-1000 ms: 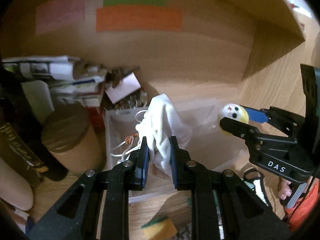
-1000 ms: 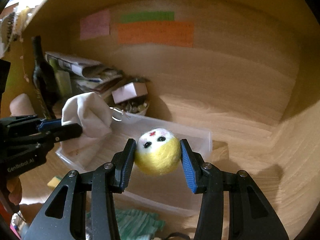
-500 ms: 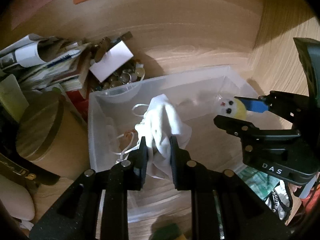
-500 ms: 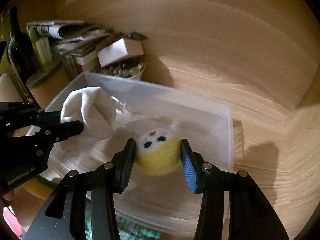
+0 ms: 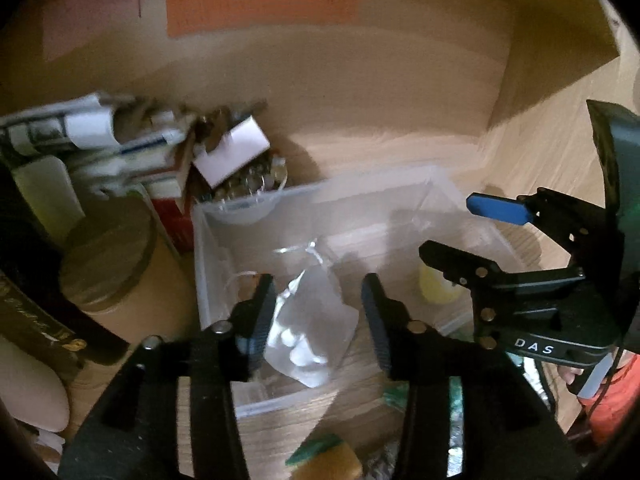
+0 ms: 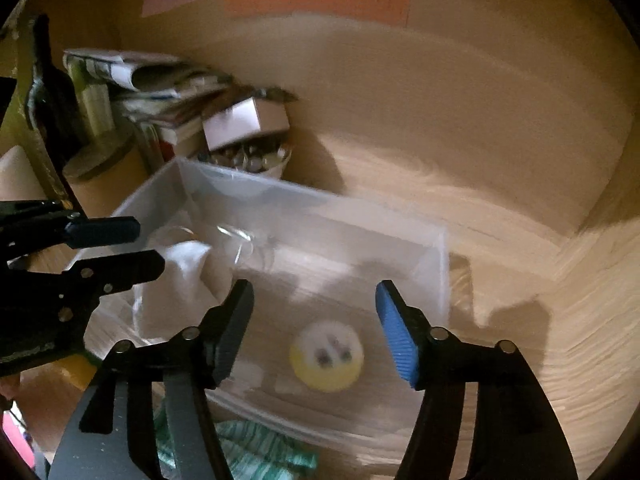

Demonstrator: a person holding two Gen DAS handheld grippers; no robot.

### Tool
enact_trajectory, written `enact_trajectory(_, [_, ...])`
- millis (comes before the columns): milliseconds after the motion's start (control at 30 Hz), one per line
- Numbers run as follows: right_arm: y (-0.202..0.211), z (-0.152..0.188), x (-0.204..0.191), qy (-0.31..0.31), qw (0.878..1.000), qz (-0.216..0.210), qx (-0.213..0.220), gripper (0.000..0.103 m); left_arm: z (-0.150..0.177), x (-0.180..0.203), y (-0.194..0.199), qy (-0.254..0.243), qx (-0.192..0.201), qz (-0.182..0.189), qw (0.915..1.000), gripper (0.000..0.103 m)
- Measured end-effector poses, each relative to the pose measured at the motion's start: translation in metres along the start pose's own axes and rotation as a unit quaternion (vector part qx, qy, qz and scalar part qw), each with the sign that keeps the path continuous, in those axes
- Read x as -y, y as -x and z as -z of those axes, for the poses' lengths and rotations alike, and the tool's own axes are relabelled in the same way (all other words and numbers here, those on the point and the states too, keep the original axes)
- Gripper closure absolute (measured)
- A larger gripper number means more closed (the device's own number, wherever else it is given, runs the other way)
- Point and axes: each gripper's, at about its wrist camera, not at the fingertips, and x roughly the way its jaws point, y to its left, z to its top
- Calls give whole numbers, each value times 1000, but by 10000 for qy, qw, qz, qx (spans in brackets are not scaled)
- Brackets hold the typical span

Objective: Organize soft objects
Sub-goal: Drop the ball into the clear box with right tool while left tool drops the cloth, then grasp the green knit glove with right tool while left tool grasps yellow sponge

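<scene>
Both grippers have let go since half a second ago. Left wrist view: the left gripper (image 5: 318, 312) gapes empty above the white cloth (image 5: 310, 336) inside the clear bin (image 5: 208, 248); a cardboard tube (image 5: 108, 264) crowds the bin's left wall. Right wrist view: the right gripper (image 6: 316, 326), wide open, hangs over the yellow plush ball (image 6: 327, 356) near the bin's front wall, open wood to its right.
</scene>
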Motion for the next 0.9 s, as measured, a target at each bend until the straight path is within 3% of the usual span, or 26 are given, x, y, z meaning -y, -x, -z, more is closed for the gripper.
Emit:
enact_trajectory(167, [28, -3, -5, 119, 9991, 129, 389, 33, 0, 3, 34, 6, 443, -24, 9990, 36])
enact_trajectory(233, [44, -1, -8, 187, 9979, 149, 596, 25, 2, 4, 47, 14, 634, -74, 9980, 28])
enact_trajectory(400, [74, 8, -14, 228, 9952, 124, 945, 22, 11, 8, 71, -17, 991, -198, 9949, 11])
enact_trajectory(567, [92, 21, -15, 134, 9936, 45, 1125, 17, 28, 11, 85, -45, 1136, -243, 9932, 6])
enact_trajectory(767, [99, 43, -16, -116, 9936, -35, 1121, 17, 51, 6, 84, 79, 1019, -266, 9944, 3])
enact_trajectory(900, [91, 60, -16, -269, 9954, -167, 900, 17, 65, -1, 70, 232, 770, -212, 9965, 3])
